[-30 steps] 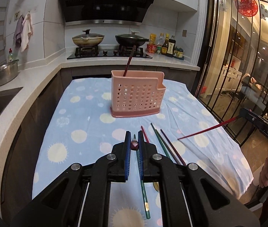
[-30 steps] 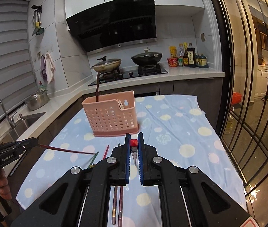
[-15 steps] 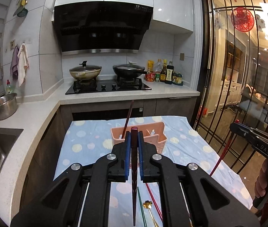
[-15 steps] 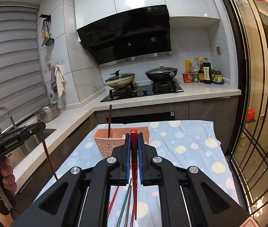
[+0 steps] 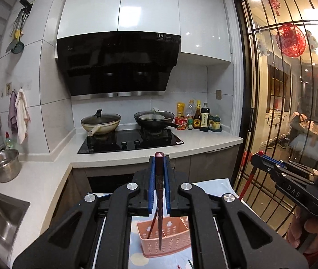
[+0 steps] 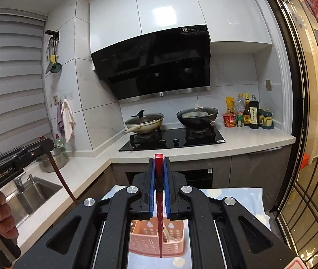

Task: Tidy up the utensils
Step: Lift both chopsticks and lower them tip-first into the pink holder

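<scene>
Now both claws, left gripper (image 5: 159, 179) and right gripper (image 6: 159, 179), each pinching a chopstick (points down) above pink basket (image 5: 172, 239).

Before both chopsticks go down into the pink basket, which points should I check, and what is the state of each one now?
1. Left gripper shut on the dark chopstick: ok.
2. Right gripper shut on the red chopstick: ok.
3. Both chopsticks hang tip down: ok.
4. Dark tip in line with the pink basket below: ok in the left wrist view; its height above the rim, cannot tell.
5. Red tip over an opening of the basket: cannot tell; in the right wrist view it lies over the front wall.
6. Room in the compartment beside the chopstick already standing inside: ok.
</scene>
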Demonstrator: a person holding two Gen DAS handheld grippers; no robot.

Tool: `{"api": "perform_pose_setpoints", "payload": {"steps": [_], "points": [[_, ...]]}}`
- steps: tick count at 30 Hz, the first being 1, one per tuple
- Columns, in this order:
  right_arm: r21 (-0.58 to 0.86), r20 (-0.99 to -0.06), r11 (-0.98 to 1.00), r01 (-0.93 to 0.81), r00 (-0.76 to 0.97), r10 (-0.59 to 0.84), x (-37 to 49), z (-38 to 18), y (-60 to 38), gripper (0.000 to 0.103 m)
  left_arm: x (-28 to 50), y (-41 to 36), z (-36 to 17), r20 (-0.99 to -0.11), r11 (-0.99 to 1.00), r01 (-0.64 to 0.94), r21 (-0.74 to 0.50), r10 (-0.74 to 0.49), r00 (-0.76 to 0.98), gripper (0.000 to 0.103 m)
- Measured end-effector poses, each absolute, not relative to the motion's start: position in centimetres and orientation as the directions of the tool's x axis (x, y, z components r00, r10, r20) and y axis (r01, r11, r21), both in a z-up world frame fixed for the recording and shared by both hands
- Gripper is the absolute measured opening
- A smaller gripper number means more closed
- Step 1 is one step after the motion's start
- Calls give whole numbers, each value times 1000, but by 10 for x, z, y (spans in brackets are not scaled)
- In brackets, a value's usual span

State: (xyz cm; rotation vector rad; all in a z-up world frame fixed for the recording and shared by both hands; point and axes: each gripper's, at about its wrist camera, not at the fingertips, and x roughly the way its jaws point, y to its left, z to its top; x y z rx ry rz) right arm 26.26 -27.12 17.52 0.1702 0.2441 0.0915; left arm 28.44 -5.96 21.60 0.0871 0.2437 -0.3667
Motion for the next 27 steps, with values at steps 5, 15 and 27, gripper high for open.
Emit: {"api": "perform_pose_setpoints", "payload": {"steps": [5,15,27], "points": [[190,-214,979,-73,970,114,299,185,-264,7,317,-78,217,-270,935,342,94,-307,912,7],[214,-262,972,-99,952,155,348,159,-249,7,355,-83,194,-323,934,343,103,-295,899,7],[234,-359,971,-54,923,137,365,108,-258,7,360,-74,180,-351,939,337,63,-295,888,7]]}}
